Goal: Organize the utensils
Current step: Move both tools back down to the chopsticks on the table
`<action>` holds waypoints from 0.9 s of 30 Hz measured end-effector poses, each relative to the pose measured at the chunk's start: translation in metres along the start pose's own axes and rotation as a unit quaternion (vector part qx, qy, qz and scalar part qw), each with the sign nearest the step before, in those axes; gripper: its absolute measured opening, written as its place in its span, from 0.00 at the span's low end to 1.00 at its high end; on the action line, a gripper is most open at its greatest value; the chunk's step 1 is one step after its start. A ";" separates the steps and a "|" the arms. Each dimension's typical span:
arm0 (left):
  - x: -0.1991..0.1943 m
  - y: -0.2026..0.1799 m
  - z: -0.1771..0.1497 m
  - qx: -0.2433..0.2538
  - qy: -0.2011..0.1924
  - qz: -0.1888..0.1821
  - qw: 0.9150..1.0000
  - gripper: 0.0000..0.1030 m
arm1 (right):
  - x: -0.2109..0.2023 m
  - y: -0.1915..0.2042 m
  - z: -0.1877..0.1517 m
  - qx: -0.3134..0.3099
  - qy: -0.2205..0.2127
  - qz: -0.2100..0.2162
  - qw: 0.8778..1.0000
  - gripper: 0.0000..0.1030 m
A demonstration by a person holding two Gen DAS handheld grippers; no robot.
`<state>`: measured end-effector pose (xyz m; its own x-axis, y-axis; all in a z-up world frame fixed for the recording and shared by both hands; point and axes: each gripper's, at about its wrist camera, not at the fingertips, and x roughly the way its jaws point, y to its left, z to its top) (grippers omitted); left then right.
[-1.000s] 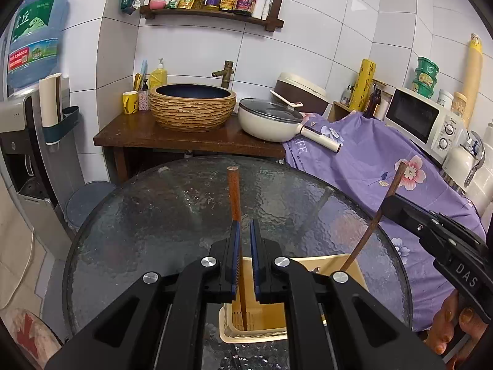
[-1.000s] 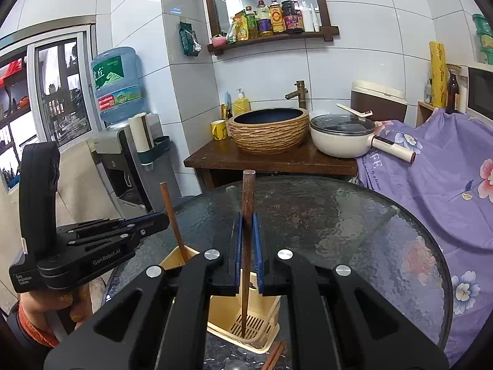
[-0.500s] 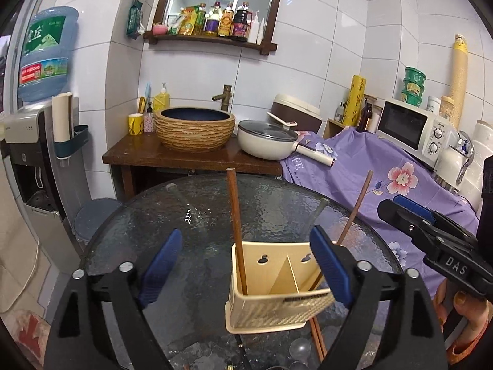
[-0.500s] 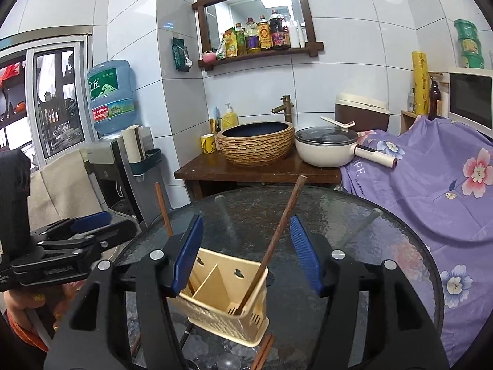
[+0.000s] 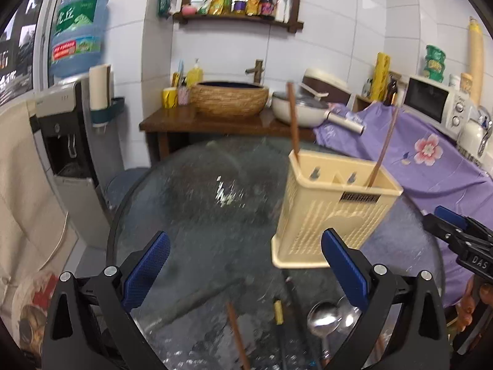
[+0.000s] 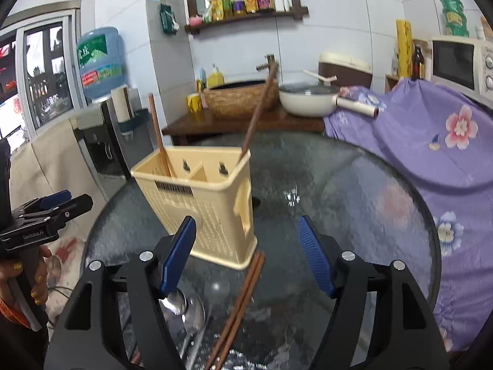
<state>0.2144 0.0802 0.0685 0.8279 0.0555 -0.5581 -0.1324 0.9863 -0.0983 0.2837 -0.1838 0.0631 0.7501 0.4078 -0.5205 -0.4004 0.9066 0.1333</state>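
Cream slotted utensil holder [image 6: 200,197] upright on glass, one brown chopstick [image 6: 158,132] per compartment, spoons [image 6: 188,308] lying nearby

Chopsticks [image 6: 255,114] in holder [image 6: 209,203] on table [image 6: 354,203]

Cream perforated utensil holder [image 6: 215,203], brown chopsticks [image 6: 243,302], purple floral cloth [image 6: 431,141], blue-padded black grippers.

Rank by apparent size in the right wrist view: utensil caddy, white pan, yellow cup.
1. utensil caddy, largest, though it sits nearest the camera.
2. white pan, farther back on the counter, so its real size is unsure.
3. yellow cup, clearly smallest.
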 end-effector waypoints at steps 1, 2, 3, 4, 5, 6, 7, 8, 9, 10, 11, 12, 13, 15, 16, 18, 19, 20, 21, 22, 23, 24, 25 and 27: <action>0.004 0.005 -0.009 -0.005 0.010 0.007 1.000 0.94 | 0.003 -0.001 -0.006 0.003 0.009 -0.001 1.000 0.67; 0.009 0.010 -0.017 -0.011 0.023 0.012 1.000 0.94 | 0.007 -0.002 -0.013 0.005 0.021 -0.001 1.000 0.67; 0.012 0.013 -0.022 -0.015 0.029 0.014 0.999 0.94 | 0.011 -0.004 -0.020 0.009 0.031 -0.001 0.999 0.67; 0.016 0.018 -0.029 -0.022 0.039 0.014 0.999 0.94 | 0.015 -0.005 -0.025 0.013 0.038 -0.004 0.999 0.67; 0.020 0.023 -0.035 -0.026 0.049 0.014 0.998 0.94 | 0.018 -0.006 -0.032 0.012 0.046 -0.011 0.999 0.67; 0.021 0.025 -0.040 -0.027 0.055 0.015 0.998 0.94 | 0.022 -0.007 -0.038 0.010 0.052 -0.018 0.998 0.67; 0.024 0.027 -0.046 -0.030 0.063 0.017 0.997 0.94 | 0.026 -0.009 -0.044 0.010 0.060 -0.027 0.998 0.67; 0.025 0.030 -0.050 -0.032 0.067 0.017 0.997 0.94 | 0.030 -0.011 -0.049 0.012 0.068 -0.034 0.997 0.67; 0.027 0.032 -0.054 -0.036 0.072 0.017 0.997 0.93 | 0.034 -0.014 -0.053 0.016 0.076 -0.038 0.996 0.66; 0.029 0.035 -0.059 -0.040 0.079 0.016 0.996 0.93 | 0.038 -0.017 -0.056 0.022 0.083 -0.039 0.996 0.62; 0.031 0.036 -0.062 -0.043 0.084 0.015 0.995 0.91 | 0.044 -0.021 -0.060 0.029 0.095 -0.040 0.994 0.56; 0.032 0.037 -0.065 -0.044 0.089 0.015 0.995 0.89 | 0.048 -0.023 -0.063 0.033 0.105 -0.041 0.993 0.55; 0.034 0.038 -0.068 -0.046 0.095 0.013 0.994 0.84 | 0.054 -0.024 -0.067 0.035 0.116 -0.041 0.992 0.51; 0.037 0.037 -0.072 -0.045 0.104 0.010 0.993 0.77 | 0.061 -0.021 -0.072 0.031 0.128 -0.038 0.991 0.46; 0.040 0.034 -0.075 -0.043 0.111 0.007 0.993 0.73 | 0.066 -0.018 -0.075 0.027 0.137 -0.036 0.990 0.44; 0.043 0.029 -0.080 -0.036 0.123 0.002 0.992 0.68 | 0.072 -0.013 -0.078 0.024 0.146 -0.031 0.989 0.42; 0.044 0.026 -0.082 -0.033 0.127 -0.002 0.991 0.68 | 0.074 -0.010 -0.081 0.022 0.150 -0.027 0.988 0.41; 0.044 0.024 -0.085 -0.029 0.128 -0.003 0.991 0.67 | 0.074 -0.007 -0.083 0.019 0.153 -0.027 0.988 0.41; 0.044 0.022 -0.086 -0.026 0.129 -0.003 0.991 0.67 | 0.075 -0.003 -0.084 0.017 0.158 -0.029 0.987 0.41; 0.044 0.021 -0.087 -0.024 0.129 -0.003 0.991 0.67 | 0.077 -0.002 -0.086 0.016 0.161 -0.031 0.986 0.40; 0.044 0.020 -0.088 -0.022 0.131 -0.004 0.991 0.67 | 0.078 -0.001 -0.088 0.016 0.164 -0.035 0.986 0.39; 0.044 0.020 -0.089 -0.022 0.132 -0.004 0.991 0.67 | 0.079 -0.001 -0.090 0.017 0.167 -0.037 0.985 0.38; 0.044 0.020 -0.089 -0.022 0.132 -0.004 0.991 0.67 | 0.080 -0.001 -0.093 0.017 0.171 -0.037 0.984 0.38; 0.044 0.020 -0.091 -0.021 0.135 -0.002 0.991 0.67 | 0.079 -0.002 -0.093 0.015 0.170 -0.038 0.985 0.38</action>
<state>0.1991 0.0878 -0.0332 0.6534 0.0023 -0.7570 -0.1560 0.9789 -0.1317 0.2951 -0.1636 -0.0571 0.5556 0.2824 -0.7820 -0.3302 0.9381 0.1042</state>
